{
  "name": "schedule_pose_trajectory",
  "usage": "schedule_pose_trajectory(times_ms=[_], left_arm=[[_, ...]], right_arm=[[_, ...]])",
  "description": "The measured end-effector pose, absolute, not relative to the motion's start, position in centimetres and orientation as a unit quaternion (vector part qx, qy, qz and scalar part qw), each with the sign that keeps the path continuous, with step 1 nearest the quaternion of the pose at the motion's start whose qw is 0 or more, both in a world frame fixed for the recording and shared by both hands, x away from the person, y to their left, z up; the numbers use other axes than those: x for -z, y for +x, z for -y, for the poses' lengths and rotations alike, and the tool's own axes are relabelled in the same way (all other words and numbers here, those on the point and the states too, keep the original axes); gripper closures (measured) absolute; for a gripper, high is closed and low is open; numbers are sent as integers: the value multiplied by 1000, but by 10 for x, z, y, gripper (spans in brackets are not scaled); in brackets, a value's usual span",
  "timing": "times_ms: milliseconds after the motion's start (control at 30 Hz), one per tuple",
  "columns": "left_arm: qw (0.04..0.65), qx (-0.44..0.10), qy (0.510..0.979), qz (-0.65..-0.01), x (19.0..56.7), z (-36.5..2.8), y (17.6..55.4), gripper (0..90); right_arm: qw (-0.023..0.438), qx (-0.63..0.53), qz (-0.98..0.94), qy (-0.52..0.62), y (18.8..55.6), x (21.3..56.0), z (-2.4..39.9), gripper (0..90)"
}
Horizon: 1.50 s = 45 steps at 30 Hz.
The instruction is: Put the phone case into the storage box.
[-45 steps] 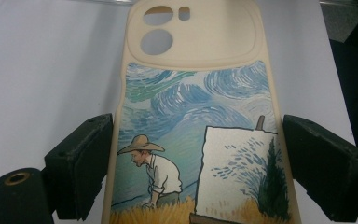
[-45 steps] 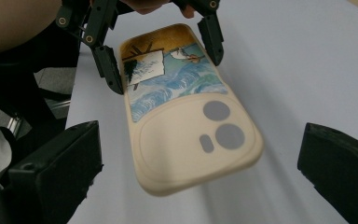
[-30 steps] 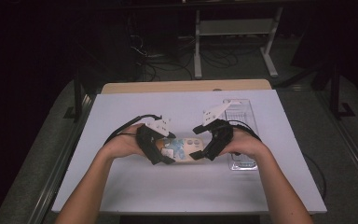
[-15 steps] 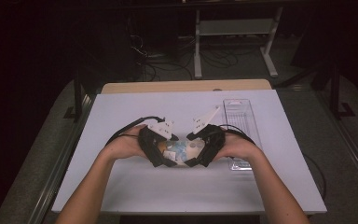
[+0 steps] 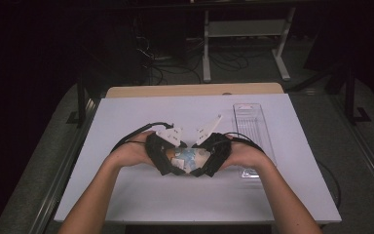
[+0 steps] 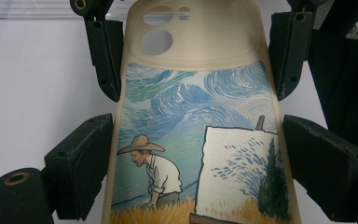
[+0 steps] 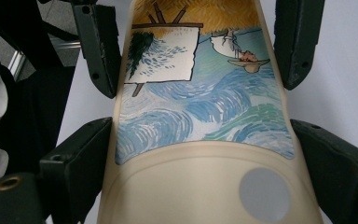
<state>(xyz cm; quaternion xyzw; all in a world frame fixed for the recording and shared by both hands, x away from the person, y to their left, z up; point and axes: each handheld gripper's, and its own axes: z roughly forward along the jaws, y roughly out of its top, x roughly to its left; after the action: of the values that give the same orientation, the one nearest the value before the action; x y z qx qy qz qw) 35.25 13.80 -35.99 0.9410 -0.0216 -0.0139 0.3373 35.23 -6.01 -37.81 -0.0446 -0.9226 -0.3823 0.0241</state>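
Phone case (image 6: 200,140): it was held between both tongs, just above the white table (image 5: 126,195), about mid-table and a bit toward our side.
Left tongs (image 5: 175,168): jaws stood pretty wide, one on each long edge of the case at the end with the painted man and easel, pads right up against the edges as far as we could tell.
Right tongs (image 5: 202,170): same deal from the opposite end, the plain cream end with the camera cutouts, jaws wide around it.
Writing or brands: we couldn't read any, no logo or text on the case, just a swirly blue sky, a man in a straw hat, wheat and a white canvas.
High view extras: it showed both hands meeting, the cables, and a clear plastic tray (image 5: 253,131) off to the right on the table; the artwork was a tiny blur there.
Gripper view extras: those gave us the painting detail and three lens holes (image 6: 156,42).
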Motion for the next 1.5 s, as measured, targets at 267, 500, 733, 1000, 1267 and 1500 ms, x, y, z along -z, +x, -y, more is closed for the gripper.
schedule_pose_trajectory(times_ms=[267, 500, 733, 1000, 1267, 1500], left_arm=[[335, 13, 942, 24, 360, -138, 352, 113], [336, -1, 942, 8, 362, -140, 350, 25], [352, -11, 936, -15, 353, -150, 350, 0], [363, -29, 930, -49, 349, -169, 350, 0], [371, -41, 921, -111, 356, -192, 344, 0], [362, -69, 913, -177, 373, -208, 337, 0]], right_arm=[[20, 375, 926, -43, 352, 378, 58, 94], [14, 375, 925, -53, 353, 377, 59, 105], [10, 374, 925, -72, 357, 377, 65, 107], [5, 372, 923, -97, 361, 377, 73, 110], [-1, 377, 918, -124, 364, 376, 84, 112], [-1, 376, 914, -152, 365, 376, 88, 112]])
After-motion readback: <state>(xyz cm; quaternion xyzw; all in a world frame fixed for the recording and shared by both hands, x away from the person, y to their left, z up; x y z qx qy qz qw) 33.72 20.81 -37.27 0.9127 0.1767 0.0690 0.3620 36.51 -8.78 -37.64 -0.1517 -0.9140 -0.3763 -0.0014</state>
